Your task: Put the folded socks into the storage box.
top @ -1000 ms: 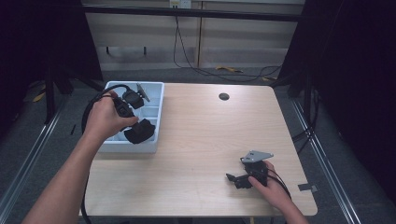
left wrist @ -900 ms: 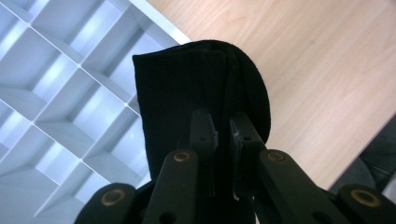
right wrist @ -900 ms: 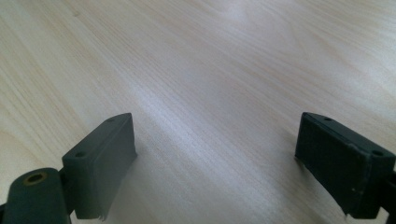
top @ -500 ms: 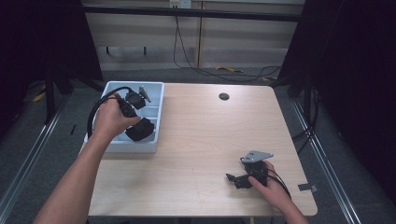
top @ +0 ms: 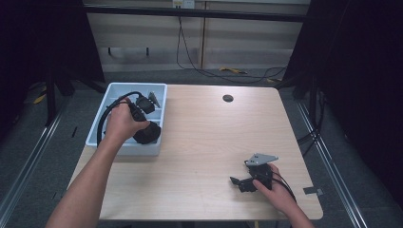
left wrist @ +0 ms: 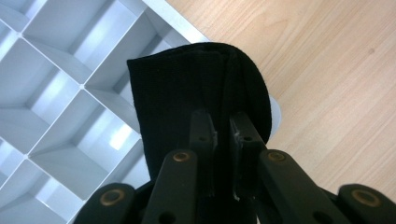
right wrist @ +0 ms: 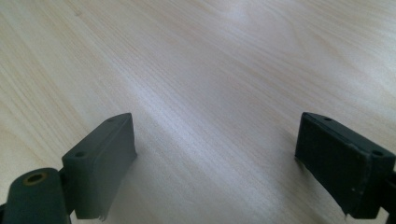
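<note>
My left gripper (top: 142, 124) is over the near right part of a white compartment tray (top: 110, 90) at the table's left side. It is shut on a black sock (top: 148, 134), which hangs low over the tray. In the left gripper view the jaws (left wrist: 222, 123) pinch the folded black sock (left wrist: 187, 88) above the tray's dividers (left wrist: 84, 86), close to the tray's corner and the wood beyond. My right gripper (top: 239, 182) rests on the table near the front right edge. Its jaws (right wrist: 215, 154) stand wide open over bare wood with nothing between them.
The light wooden table (top: 214, 137) has a dark round cable hole (top: 227, 98) near its far edge. The left gripper's black cable (top: 102, 123) loops over the tray's left side. Dark floor and cables lie beyond the table.
My left hand has sunk with the black sock, lower into the tray's near right part. The right gripper has stayed where it was.
</note>
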The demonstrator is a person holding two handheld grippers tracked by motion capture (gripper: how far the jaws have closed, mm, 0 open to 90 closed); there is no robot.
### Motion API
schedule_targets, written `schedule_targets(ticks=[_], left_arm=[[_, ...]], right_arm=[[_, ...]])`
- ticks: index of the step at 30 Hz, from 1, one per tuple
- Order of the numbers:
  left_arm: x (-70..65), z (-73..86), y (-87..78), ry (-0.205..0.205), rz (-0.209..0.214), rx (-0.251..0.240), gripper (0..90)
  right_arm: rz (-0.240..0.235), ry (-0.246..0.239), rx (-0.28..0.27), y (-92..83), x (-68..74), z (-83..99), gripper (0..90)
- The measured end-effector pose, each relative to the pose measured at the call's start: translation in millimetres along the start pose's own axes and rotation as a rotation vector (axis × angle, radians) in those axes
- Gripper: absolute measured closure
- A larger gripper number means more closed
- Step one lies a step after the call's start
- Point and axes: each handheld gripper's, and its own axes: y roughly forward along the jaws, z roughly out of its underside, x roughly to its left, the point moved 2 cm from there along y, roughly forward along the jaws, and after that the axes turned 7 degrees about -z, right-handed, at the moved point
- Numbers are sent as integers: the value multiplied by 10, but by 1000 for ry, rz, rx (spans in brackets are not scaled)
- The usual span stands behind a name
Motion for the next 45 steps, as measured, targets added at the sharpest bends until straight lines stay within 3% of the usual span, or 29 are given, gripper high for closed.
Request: schedule_targets(ticks=[10, 17, 28, 33, 36, 40, 45], left_arm=[[44, 53, 113, -53, 53, -8, 821], [47, 46, 166, -67, 54, 7, 823], [73, 82, 273, -114, 68, -10, 821], [81, 93, 231, -124, 54, -34, 742], [97, 106, 184, -129, 73, -51, 692], [107, 103, 85, -136, 52, -68, 605], [124, 80, -41, -136, 47, -84, 570]], right_arm=[[-1, 0, 0, 0, 0, 0, 113], [0, -1, 0, 0, 0, 0, 114], [-2, 2, 1, -1, 3, 1, 113], [-1, -1, 0, 0, 0, 0, 113], [-1, 0, 0, 0, 0, 0, 113], [-1, -1, 0, 0, 0, 0, 113], [-1, -1, 1, 0, 0, 0, 113]])
